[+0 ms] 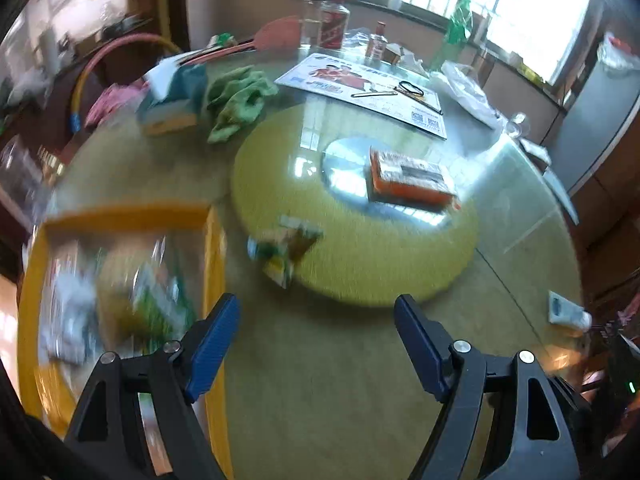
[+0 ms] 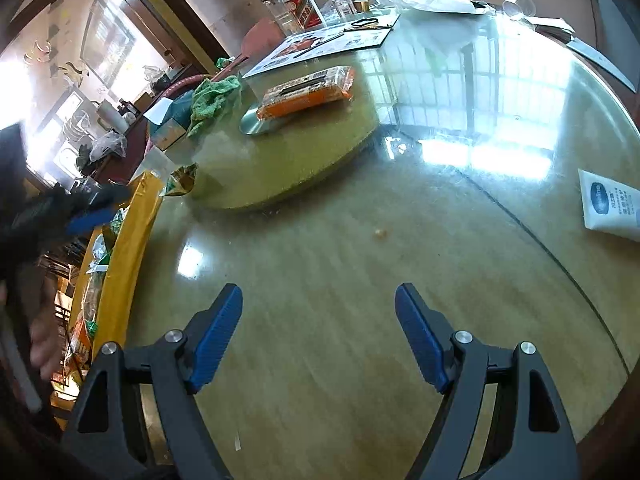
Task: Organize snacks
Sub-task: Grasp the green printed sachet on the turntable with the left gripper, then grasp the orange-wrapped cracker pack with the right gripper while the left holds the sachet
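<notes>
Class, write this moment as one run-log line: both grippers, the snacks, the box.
left gripper: open, empty | right gripper: open, empty | orange snack packet: on round yellow turntable | yellow box: holds snacks

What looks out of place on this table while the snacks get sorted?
A small crumb lies loose on the glass table. A white lotion tube sits near the edge, not a snack. One snack packet still lies outside the yellow box.
</notes>
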Action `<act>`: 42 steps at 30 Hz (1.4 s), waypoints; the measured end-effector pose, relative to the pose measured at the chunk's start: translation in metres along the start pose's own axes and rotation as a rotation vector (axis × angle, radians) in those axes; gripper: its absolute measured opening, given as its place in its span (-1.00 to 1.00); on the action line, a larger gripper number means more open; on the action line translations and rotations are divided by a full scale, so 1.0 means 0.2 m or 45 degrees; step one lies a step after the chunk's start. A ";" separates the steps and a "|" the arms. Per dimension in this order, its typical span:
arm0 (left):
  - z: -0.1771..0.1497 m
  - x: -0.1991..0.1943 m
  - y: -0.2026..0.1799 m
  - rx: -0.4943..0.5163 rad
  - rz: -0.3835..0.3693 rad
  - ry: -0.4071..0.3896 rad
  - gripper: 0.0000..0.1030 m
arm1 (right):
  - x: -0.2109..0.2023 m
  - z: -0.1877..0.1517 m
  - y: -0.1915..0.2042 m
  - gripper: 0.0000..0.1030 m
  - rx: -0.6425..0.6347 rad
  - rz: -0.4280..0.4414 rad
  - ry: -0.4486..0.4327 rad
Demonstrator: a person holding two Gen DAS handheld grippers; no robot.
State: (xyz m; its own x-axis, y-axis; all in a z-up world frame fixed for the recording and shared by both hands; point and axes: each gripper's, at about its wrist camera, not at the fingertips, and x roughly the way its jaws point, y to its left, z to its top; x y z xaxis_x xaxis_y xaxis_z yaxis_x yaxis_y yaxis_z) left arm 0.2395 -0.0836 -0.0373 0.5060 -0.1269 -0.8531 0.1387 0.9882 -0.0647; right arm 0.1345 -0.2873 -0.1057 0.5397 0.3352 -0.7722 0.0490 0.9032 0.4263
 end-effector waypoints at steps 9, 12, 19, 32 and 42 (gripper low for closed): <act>0.16 0.35 0.01 0.103 -0.001 0.176 0.16 | 0.01 0.00 0.02 0.54 -0.017 0.032 0.008; 0.15 0.35 -0.03 0.150 0.054 0.166 -0.03 | 0.01 0.00 0.02 0.54 -0.017 0.041 0.009; 0.13 0.38 -0.07 0.224 0.100 0.184 -0.26 | 0.01 0.01 0.02 0.54 -0.010 0.052 0.013; -0.22 -0.19 0.01 0.018 -0.239 -0.019 -0.46 | 0.02 0.03 0.02 0.54 -0.031 0.059 0.022; -0.55 -0.39 0.05 -0.131 -0.357 -0.130 -0.46 | 0.16 0.31 0.12 0.54 -0.193 0.191 0.087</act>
State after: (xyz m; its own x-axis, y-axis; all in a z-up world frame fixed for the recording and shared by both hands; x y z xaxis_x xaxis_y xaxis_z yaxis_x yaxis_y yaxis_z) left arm 0.1086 -0.0551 -0.0288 0.5435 -0.3985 -0.7388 0.2007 0.9163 -0.3466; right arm 0.2056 -0.2704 -0.0913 0.4731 0.4816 -0.7378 -0.1575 0.8701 0.4670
